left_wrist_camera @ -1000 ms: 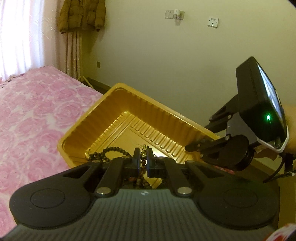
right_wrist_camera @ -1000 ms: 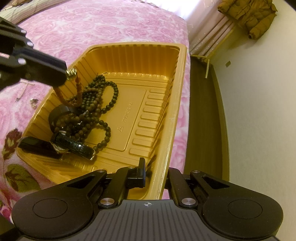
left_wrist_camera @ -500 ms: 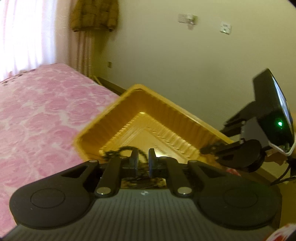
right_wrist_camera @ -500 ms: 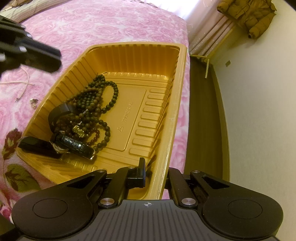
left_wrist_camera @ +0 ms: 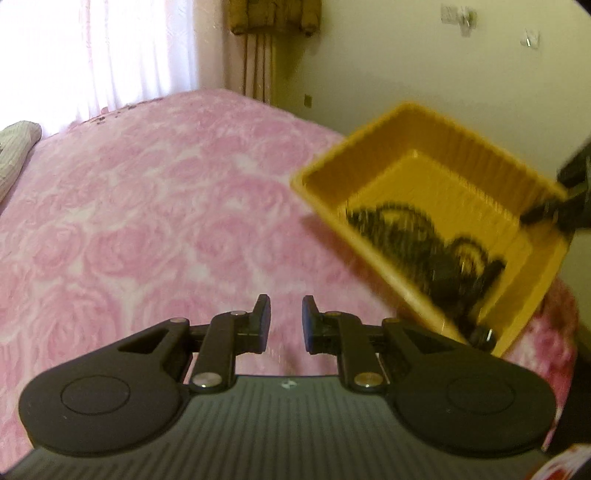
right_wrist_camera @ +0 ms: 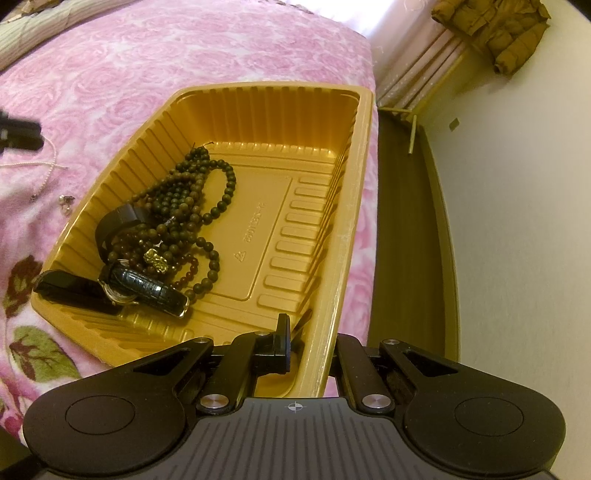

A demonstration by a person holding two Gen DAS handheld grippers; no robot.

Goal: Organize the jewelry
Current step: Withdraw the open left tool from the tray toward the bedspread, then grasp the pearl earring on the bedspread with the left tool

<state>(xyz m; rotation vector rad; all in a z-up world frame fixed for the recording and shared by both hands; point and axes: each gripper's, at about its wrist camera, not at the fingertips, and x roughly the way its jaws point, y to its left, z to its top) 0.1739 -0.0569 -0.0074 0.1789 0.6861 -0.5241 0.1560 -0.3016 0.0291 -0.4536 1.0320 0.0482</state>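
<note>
The gold plastic tray (right_wrist_camera: 364,184) lies on the pink bed. It holds dark bead strings (right_wrist_camera: 192,192), a beaded bracelet with a gold charm (right_wrist_camera: 157,258) and a black-strapped watch (right_wrist_camera: 147,286). My right gripper (right_wrist_camera: 310,332) is shut on the tray's near wall, one finger inside and the other hidden behind the rim. A thin pearl necklace (right_wrist_camera: 50,162) and small earrings (right_wrist_camera: 66,201) rest on the blanket left of the tray. My left gripper (left_wrist_camera: 284,319) hovers over the blanket left of the blurred tray (left_wrist_camera: 461,147). Its jaws are opening with nothing between them.
The pink rose blanket (left_wrist_camera: 147,221) spreads far to the left, with a pillow (left_wrist_camera: 14,155) at its edge. A dark floor strip (right_wrist_camera: 406,221) and a wall run along the tray's right side. A brown coat (right_wrist_camera: 495,26) hangs by the curtain.
My left gripper let the charm bracelet drop into the tray, then swung out to the left over the blanket with its jaws parting. The right gripper and the tray stayed put.
</note>
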